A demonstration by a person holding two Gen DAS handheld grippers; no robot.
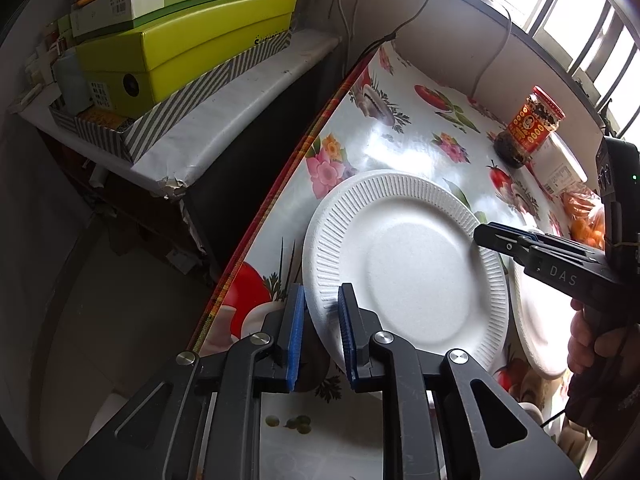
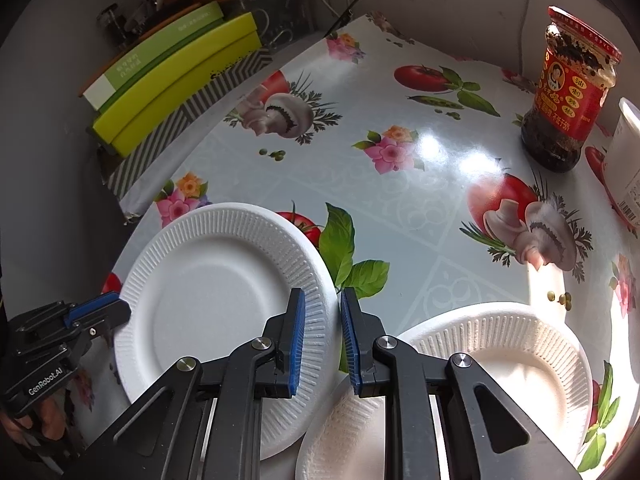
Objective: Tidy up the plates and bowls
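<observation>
Each hand-held gripper, left [image 1: 320, 308] and right [image 2: 323, 312], is clenched on opposite rims of the foam plate [image 1: 404, 264]. Lift both sides evenly, keeping it level. Then stack it onto the second plate [image 2: 500, 356] beside it on the counter [image 2: 400, 168].

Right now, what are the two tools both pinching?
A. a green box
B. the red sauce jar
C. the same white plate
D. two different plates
C: the left tool and the right tool each clamp opposite edges of one white plate, while the jar stands untouched at the back.
</observation>
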